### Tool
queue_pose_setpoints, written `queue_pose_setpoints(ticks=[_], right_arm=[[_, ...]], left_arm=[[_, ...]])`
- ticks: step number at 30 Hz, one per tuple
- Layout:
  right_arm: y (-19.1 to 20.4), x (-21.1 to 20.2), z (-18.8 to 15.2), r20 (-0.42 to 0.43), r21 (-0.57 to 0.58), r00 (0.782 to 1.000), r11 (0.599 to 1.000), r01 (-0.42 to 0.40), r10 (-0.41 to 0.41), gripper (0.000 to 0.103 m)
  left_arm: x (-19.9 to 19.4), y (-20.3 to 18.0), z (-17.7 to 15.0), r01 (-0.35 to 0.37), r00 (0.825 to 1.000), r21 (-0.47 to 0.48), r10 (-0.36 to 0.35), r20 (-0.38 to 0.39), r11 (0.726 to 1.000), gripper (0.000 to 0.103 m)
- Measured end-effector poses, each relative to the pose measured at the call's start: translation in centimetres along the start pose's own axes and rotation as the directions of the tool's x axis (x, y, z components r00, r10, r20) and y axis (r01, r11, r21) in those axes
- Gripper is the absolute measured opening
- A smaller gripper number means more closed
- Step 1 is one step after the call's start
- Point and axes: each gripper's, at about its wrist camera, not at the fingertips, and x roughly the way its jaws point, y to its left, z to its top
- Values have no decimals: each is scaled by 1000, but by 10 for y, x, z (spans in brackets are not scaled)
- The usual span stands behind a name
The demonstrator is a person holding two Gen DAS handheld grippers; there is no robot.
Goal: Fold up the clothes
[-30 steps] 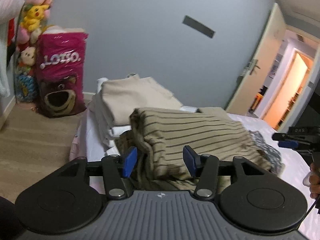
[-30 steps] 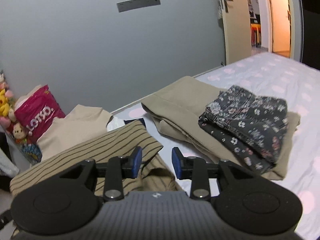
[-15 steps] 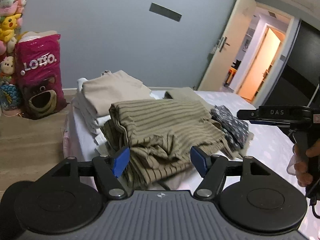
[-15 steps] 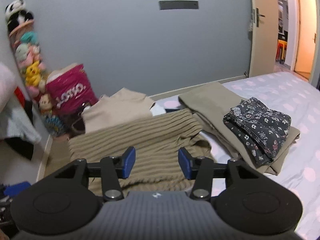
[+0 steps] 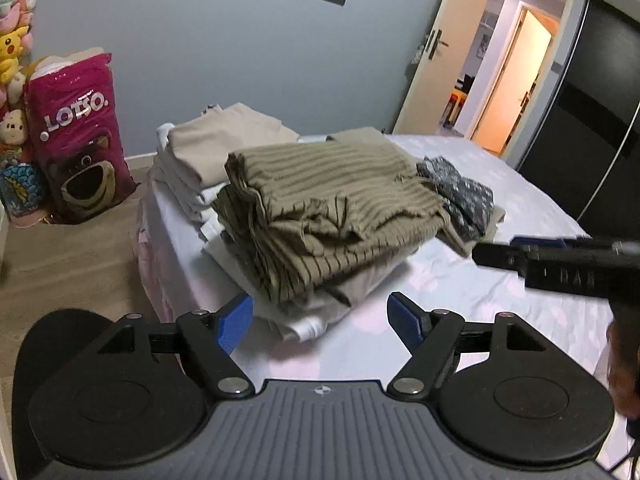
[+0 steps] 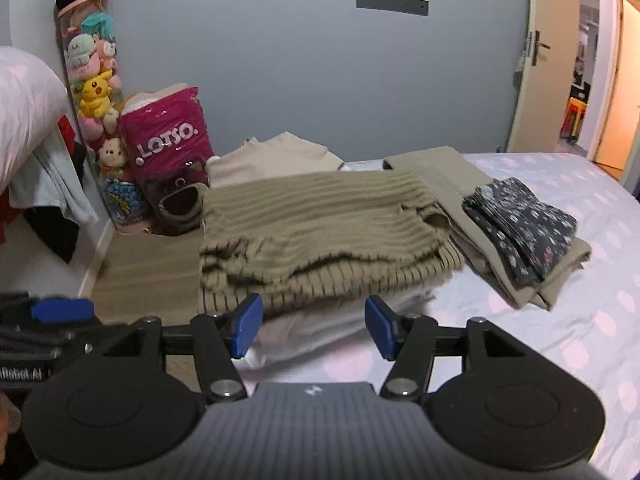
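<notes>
Left gripper [image 5: 320, 322] and right gripper [image 6: 311, 326] at lower centre, jaws just widened, nothing between them — striped olive garment [image 5: 332, 204] folded atop a pile mid-frame on the bed [image 5: 460, 280].

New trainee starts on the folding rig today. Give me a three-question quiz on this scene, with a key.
1. True or false: the striped top lies on a stack of other clothes.
2. What lies on the tan trousers? A) floral garment B) pillow C) towel
3. Fill in: both the left gripper and the right gripper are ____, with nothing between their pads.

Key
1. True: pale folded clothes show beneath it.
2. A: the floral garment rests on them, on the bed.
3. Open: both jaws have just been opening, clear of the cloth.
</notes>
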Motion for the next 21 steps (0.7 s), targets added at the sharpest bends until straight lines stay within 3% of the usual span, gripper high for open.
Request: queue_pose_setpoints(ticks=[6, 10, 21], right_arm=[[8, -15, -46, 25, 42, 996, 996, 80, -81, 61], [9, -20, -70, 16, 111, 997, 991, 78, -80, 61], [21, -35, -92, 3, 134, 994, 985, 104, -106, 66]], left_arm=[[-1, -4, -11, -4, 1000, 46, 3, 10, 999, 75], [0, -2, -17, 15, 1000, 38, -15, 8, 999, 75], [3, 1, -28, 39, 999, 36, -39, -12, 999, 78]])
